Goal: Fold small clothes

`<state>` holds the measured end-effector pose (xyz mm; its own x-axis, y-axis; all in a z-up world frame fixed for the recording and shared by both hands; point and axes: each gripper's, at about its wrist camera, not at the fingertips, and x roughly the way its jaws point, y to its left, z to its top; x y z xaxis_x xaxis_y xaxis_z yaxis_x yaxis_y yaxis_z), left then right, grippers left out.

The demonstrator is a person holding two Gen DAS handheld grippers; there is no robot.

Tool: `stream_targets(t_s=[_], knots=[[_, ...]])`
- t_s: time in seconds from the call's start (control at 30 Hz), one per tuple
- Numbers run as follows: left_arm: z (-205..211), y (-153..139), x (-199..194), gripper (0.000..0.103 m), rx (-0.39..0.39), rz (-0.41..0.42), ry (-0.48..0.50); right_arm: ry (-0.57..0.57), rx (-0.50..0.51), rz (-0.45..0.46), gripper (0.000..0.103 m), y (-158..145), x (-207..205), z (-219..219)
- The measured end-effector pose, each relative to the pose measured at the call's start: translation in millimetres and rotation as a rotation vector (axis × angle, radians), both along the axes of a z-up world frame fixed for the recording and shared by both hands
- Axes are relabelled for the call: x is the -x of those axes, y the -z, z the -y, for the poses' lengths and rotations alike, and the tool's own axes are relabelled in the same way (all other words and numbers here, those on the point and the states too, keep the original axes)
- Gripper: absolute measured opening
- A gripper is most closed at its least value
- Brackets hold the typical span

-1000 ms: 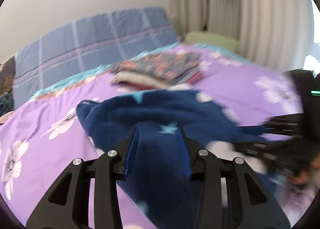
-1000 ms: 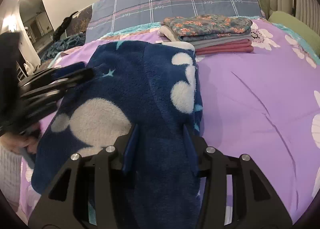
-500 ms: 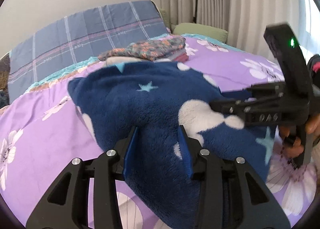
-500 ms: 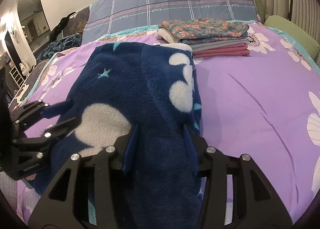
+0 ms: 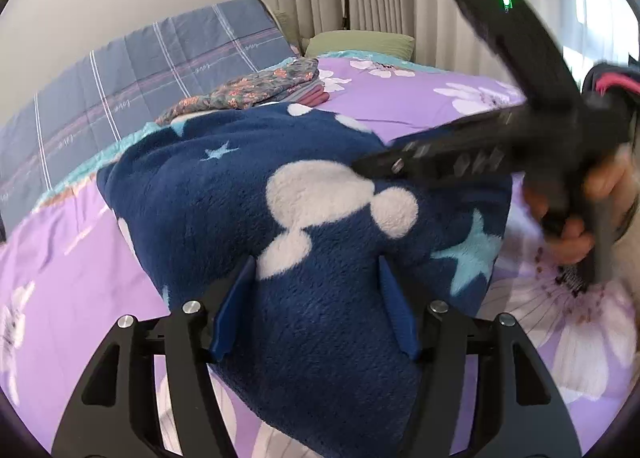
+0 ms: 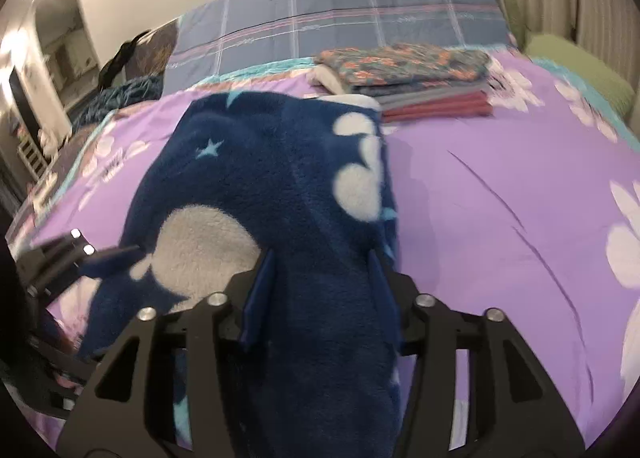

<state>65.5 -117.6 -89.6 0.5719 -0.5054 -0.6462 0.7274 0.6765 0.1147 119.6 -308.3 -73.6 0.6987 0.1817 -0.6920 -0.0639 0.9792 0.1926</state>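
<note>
1. Bed (image 6: 500,193), purple flowered cover. In the right wrist view its left edge runs close past the fleece; dark clutter and a doorway beyond that edge.
2. Left hand-held gripper (image 5: 314,308): jaws opening, blue pads standing off either side of the navy fleece garment (image 5: 280,193). Fabric lies between them, and the pads do not look pressed on it.
3. Navy fleece garment, white blobs and pale stars, lies lengthwise on the bed's near-left part, bunched, its near end under both grippers.
4. Right hand-held gripper (image 6: 320,296): jaws opening, fleece between the pads; no squeeze visible. In the left wrist view it crosses above the garment's right side, a hand on its handle (image 5: 576,217), blurred.
5. Open room: right of the garment the cover is bare and wide, lightly creased, out to the bed's right edge.
6. Stack of folded clothes (image 6: 416,77), floral piece on top, sits near the head edge, just past the garment's far end.
7. Green pillow (image 6: 576,61) at the far right corner; plaid pillow (image 6: 340,9) along the head.
</note>
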Motion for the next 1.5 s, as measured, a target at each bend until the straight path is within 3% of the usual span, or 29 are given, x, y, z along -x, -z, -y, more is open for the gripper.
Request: stream_targets(t_s=[0.07,0.17,0.23,0.37,0.43,0.7,0.77,0.83,0.97,1.3,1.43,1.5], knots=[[-2,-1,1,0.063,0.007,-0.002,-0.005,0.096,-0.081,-0.044,0.077,-6,14,21],[-6,0,0,0.063,0.024,-0.008,-0.011,0.141,-0.228,-0.068,0.079,-8,43,48],[-4,0,0,0.063,0.019,0.000,-0.009,0.172,-0.353,-0.116,0.082,1,64,63],[-7,-2,1,0.063,0.021,-0.001,-0.005,0.183,-0.610,-0.299,0.086,38,87,74],[-7,-2,1,0.063,0.020,-0.001,-0.006,0.212,-0.679,-0.298,0.092,45,93,74],[-7,-3,-1,0.063,0.021,-0.008,-0.012,0.174,-0.760,-0.363,0.095,38,88,49],[-7,-3,-2,0.063,0.024,-0.008,-0.011,0.238,-0.733,-0.391,0.095,48,86,49],[-6,-3,-2,0.063,0.022,-0.006,-0.010,0.294,-0.773,-0.401,0.099,61,83,54],[-6,-3,-2,0.063,0.027,-0.009,-0.008,0.308,-0.815,-0.352,0.101,60,70,54],[-7,-3,-2,0.064,0.038,-0.010,-0.010,0.385,-0.674,-0.175,0.101,55,40,29],[-6,-4,-2,0.065,0.049,-0.010,-0.005,0.395,-0.665,-0.156,0.080,52,50,31],[-10,-12,-3,0.067,0.085,-0.026,0.000,0.390,-0.680,-0.154,0.076,53,48,31]])
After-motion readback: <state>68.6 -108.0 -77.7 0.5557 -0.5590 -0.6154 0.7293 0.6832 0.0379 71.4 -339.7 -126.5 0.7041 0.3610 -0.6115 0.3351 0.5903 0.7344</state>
